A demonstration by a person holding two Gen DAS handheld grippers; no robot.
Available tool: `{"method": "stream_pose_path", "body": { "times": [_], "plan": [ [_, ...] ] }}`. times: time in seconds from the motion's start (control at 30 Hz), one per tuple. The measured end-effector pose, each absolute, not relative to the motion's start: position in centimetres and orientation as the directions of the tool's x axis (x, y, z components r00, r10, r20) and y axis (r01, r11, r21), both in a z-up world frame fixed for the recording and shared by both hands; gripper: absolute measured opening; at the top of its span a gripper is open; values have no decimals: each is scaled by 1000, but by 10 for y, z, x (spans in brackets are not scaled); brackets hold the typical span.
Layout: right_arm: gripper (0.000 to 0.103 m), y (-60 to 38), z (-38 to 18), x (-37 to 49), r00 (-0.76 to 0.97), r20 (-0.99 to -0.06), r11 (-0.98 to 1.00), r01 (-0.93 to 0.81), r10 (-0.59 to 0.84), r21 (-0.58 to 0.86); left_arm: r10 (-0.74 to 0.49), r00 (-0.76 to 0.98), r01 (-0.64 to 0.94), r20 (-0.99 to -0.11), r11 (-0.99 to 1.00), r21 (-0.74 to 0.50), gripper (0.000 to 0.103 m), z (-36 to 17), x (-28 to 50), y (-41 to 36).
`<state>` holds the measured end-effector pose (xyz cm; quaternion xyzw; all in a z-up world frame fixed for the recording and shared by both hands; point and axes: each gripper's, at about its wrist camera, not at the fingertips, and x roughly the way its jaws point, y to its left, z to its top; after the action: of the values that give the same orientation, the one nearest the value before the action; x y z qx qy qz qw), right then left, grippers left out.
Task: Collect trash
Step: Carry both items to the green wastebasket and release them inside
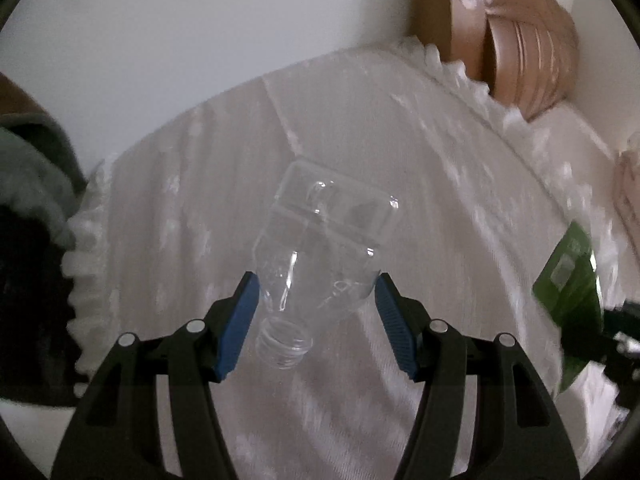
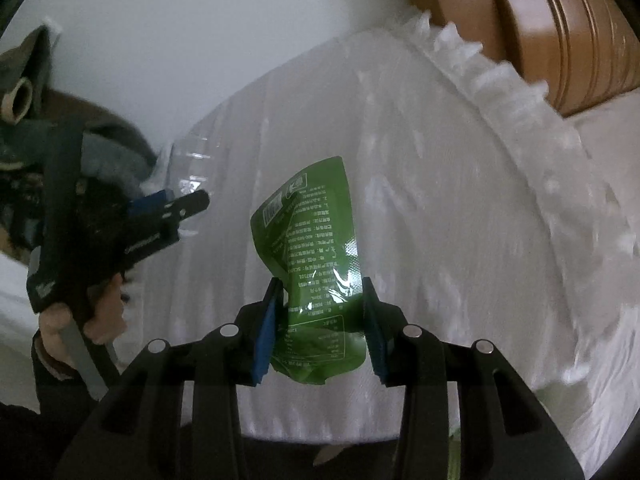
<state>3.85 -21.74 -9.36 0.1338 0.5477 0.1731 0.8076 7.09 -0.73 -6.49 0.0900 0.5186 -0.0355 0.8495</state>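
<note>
My left gripper (image 1: 316, 284) is shut on a clear empty plastic bottle (image 1: 320, 240), its uncapped threaded neck pointing back toward the camera, held above a white pillow (image 1: 200, 208). My right gripper (image 2: 322, 292) is shut on a crumpled green foil pouch (image 2: 316, 256) with printed text, held upright above the same white pillow (image 2: 440, 220). In the right wrist view the left gripper (image 2: 176, 208) shows at the left, held by a hand, with the clear bottle (image 2: 192, 160) in it. The green pouch also shows at the right edge of the left wrist view (image 1: 572, 284).
A brown wooden headboard (image 1: 512, 40) stands behind the frilled pillow edge, also in the right wrist view (image 2: 560, 40). A pale wall (image 1: 180, 32) is behind. Dark and grey-green clothing (image 1: 32, 200) lies at the left.
</note>
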Motion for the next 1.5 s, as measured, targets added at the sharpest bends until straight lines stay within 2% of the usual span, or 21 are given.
{"method": "stream_pose_path", "body": {
  "times": [0.27, 0.43, 0.6, 0.73, 0.83, 1.0, 1.33, 1.37, 1.47, 1.5],
  "plan": [
    [40, -249, -106, -15, 352, -840, 904, -51, 413, 424, 13, 435, 225, -900, 966, 123, 59, -75, 18, -35],
    [40, -301, -97, -70, 443, -840, 918, 87, 313, 388, -97, 436, 419, -895, 902, 106, 59, -66, -16, -102],
    [40, -361, -97, -145, 483, -860, 899, 284, 166, 333, -251, 323, 677, -912, 735, 38, 59, -70, -60, -197],
    [40, -410, -106, -209, 462, -886, 843, 460, 41, 279, -289, 214, 834, -933, 552, 21, 59, -90, -105, -266],
    [41, -433, -111, -238, 452, -892, 799, 531, 14, 282, -269, 113, 904, -957, 427, -13, 59, -115, -139, -307],
    [41, -463, -123, -296, 438, -898, 727, 625, -26, 284, -219, 76, 951, -973, 310, 4, 59, -137, -177, -341],
    [41, -489, -148, -348, 421, -907, 681, 666, -7, 304, -203, 24, 967, -979, 254, -29, 60, -144, -202, -355],
    [41, -491, -150, -352, 417, -909, 679, 668, -5, 303, -201, 22, 968, -979, 250, -30, 62, -146, -207, -358],
    [41, -487, -154, -346, 410, -912, 677, 673, -5, 299, -198, 20, 972, -980, 233, -28, 79, -146, -214, -358],
    [41, -486, -155, -344, 408, -913, 677, 674, -5, 297, -202, 21, 973, -979, 229, -26, 80, -145, -216, -358]
  ]
}}
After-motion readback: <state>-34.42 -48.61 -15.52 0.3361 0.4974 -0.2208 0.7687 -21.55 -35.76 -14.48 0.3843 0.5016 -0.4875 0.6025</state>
